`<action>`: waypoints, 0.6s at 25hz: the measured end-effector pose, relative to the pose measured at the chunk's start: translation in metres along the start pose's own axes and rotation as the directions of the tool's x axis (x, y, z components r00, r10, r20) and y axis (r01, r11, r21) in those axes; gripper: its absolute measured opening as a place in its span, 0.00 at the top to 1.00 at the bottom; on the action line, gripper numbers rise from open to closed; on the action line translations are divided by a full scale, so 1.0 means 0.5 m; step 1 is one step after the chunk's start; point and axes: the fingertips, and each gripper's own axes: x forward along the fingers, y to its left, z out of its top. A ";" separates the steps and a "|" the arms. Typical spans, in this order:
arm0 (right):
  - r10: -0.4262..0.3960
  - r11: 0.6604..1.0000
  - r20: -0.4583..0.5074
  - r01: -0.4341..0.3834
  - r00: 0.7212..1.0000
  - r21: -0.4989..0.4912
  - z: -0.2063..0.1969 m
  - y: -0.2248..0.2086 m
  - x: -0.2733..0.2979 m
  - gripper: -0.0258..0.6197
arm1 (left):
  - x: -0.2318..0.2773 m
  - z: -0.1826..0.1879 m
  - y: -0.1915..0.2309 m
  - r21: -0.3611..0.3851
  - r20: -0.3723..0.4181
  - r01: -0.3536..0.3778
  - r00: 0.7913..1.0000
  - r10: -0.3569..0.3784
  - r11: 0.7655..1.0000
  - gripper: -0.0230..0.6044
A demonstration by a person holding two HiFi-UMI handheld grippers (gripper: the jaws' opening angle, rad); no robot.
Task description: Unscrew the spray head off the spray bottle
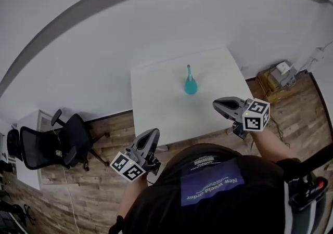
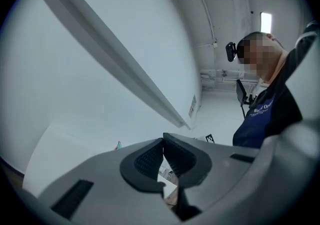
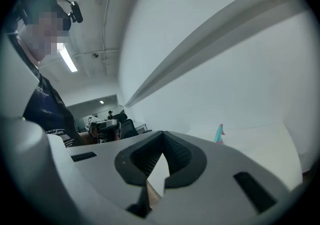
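A teal spray bottle (image 1: pixel 190 83) with a narrow spray head stands upright near the middle of the white table (image 1: pixel 156 98). It shows small and far off in the right gripper view as the bottle (image 3: pixel 219 133), and only its tip (image 2: pixel 118 145) peeks over the jaw in the left gripper view. My left gripper (image 1: pixel 152 133) hangs off the table's near left corner, shut and empty. My right gripper (image 1: pixel 218 104) hovers at the table's near right edge, also shut with nothing in it. Both are well short of the bottle.
A black office chair (image 1: pixel 57 142) stands on the wooden floor to the left of the table. Boxes and cables (image 1: pixel 281 76) lie on the floor at the right, by the wall. A grey wall runs behind the table.
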 end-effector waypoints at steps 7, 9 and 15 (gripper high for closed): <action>-0.077 0.996 -0.013 0.077 0.997 0.043 -0.005 -0.025 0.020 0.97 | 0.043 -0.010 0.096 -0.071 -0.042 0.077 0.996 -0.080 0.994 0.96; -0.081 0.995 0.001 0.081 0.997 0.056 0.010 -0.050 0.022 0.97 | 0.072 -0.016 0.112 -0.082 -0.055 0.086 0.994 -0.090 0.993 0.96; 0.009 0.997 0.035 -0.012 0.999 0.081 0.038 -0.143 0.024 0.97 | 0.183 -0.029 0.124 -0.050 -0.091 0.062 0.994 -0.066 0.997 0.96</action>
